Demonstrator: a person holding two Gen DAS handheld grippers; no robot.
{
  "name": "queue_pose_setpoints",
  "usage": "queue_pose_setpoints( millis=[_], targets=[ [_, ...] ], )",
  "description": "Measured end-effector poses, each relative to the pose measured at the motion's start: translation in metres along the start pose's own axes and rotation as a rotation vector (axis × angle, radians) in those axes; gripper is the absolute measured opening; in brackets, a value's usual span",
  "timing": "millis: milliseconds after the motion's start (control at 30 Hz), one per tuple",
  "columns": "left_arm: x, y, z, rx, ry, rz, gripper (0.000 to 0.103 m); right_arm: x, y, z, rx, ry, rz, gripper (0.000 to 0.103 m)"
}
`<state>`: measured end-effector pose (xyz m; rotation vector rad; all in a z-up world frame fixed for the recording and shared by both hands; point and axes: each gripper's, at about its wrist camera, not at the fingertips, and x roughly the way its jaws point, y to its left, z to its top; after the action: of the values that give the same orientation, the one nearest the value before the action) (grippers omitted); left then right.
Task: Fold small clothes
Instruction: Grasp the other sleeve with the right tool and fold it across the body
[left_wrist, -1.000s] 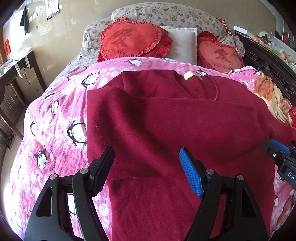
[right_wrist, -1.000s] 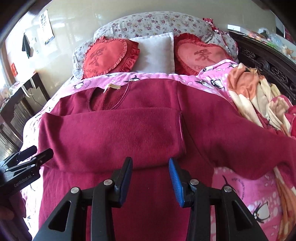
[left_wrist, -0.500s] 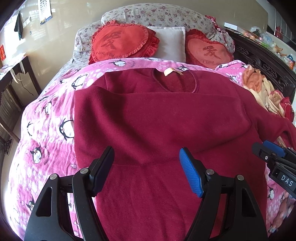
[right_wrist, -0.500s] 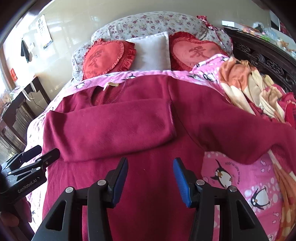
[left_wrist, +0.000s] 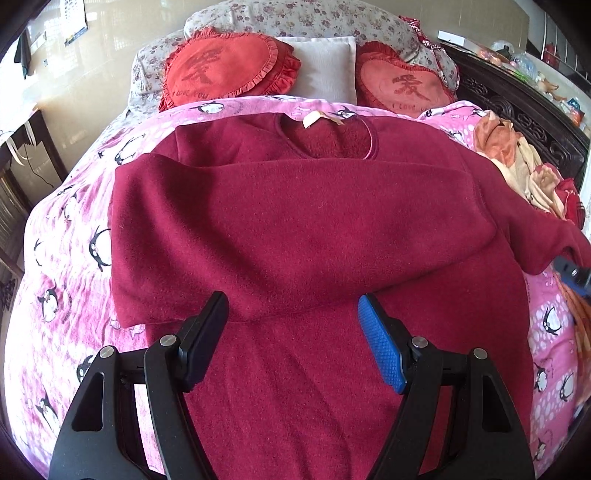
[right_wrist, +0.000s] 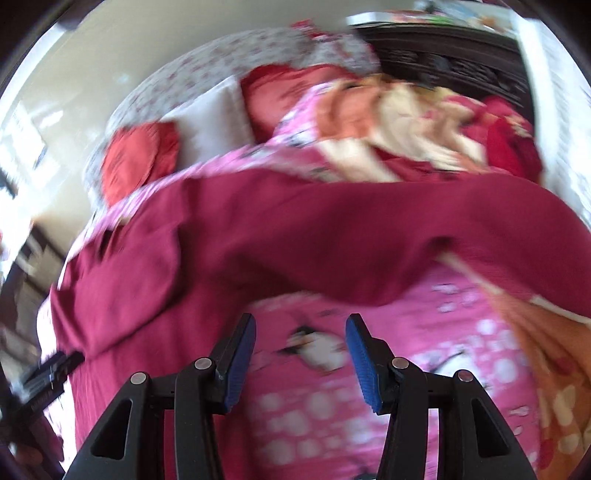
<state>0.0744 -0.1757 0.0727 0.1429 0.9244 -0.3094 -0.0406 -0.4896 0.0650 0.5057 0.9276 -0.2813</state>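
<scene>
A dark red fleece sweater (left_wrist: 295, 236) lies flat on the pink penguin blanket (left_wrist: 66, 258), neck toward the pillows. Its left sleeve is folded across the chest; the right sleeve (right_wrist: 332, 236) stretches out to the right. My left gripper (left_wrist: 293, 339) is open and empty above the sweater's lower body. My right gripper (right_wrist: 301, 358) is open and empty over bare blanket (right_wrist: 332, 406) just below the outstretched sleeve; its view is blurred by motion. The right gripper's tip shows at the right edge of the left wrist view (left_wrist: 574, 275).
Two red heart cushions (left_wrist: 225, 70) and a white pillow (left_wrist: 325, 66) lie at the head of the bed. A heap of orange and cream clothes (left_wrist: 517, 162) sits at the right, beside a dark carved bed frame (left_wrist: 517, 110). A desk (left_wrist: 22, 122) stands at left.
The right gripper has swung right, off the sweater body to the blanket under the outstretched sleeve, and opened wider. The left gripper drew back slightly and stays open.
</scene>
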Motion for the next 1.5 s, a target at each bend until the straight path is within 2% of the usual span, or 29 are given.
queue_pose_setpoints(
  millis=[200, 267, 333, 567, 667, 800, 900, 1033, 1167, 1333, 1500],
  targets=[
    [0.008, 0.0, -0.001, 0.009, 0.011, 0.008, 0.073, -0.006, -0.056, 0.023, 0.2, -0.04, 0.024, 0.05],
    [0.01, 0.001, -0.001, 0.014, 0.013, 0.012, 0.073, -0.005, -0.063, 0.031, 0.236, -0.052, 0.026, 0.051],
    [0.011, 0.002, -0.002, 0.014, 0.017, 0.013, 0.073, -0.002, -0.069, 0.037, 0.272, -0.052, 0.015, 0.057],
    [0.014, 0.012, 0.001, 0.012, 0.006, 0.045, 0.073, 0.015, -0.091, 0.044, 0.436, -0.08, 0.072, 0.057],
    [0.016, 0.018, 0.001, 0.002, 0.011, 0.053, 0.073, 0.019, -0.097, 0.044, 0.457, -0.101, 0.051, 0.056],
    [0.016, 0.024, 0.0, -0.011, 0.015, 0.055, 0.073, 0.026, -0.103, 0.046, 0.45, -0.128, 0.044, 0.026],
    [0.016, 0.029, -0.001, -0.016, 0.018, 0.053, 0.073, 0.017, -0.094, 0.047, 0.382, -0.149, 0.046, 0.012],
    [0.01, 0.045, -0.003, -0.041, 0.008, 0.06, 0.073, -0.017, -0.058, 0.059, 0.218, -0.238, 0.057, 0.009],
    [0.002, 0.074, -0.001, -0.091, -0.014, 0.107, 0.073, -0.046, -0.001, 0.075, 0.04, -0.292, 0.131, 0.009],
    [-0.008, 0.112, 0.003, -0.174, -0.032, 0.152, 0.073, -0.05, 0.105, 0.074, -0.191, -0.269, 0.277, 0.009],
    [-0.013, 0.136, 0.001, -0.199, -0.036, 0.191, 0.073, -0.019, 0.215, 0.038, -0.442, -0.185, 0.341, 0.009]
  ],
)
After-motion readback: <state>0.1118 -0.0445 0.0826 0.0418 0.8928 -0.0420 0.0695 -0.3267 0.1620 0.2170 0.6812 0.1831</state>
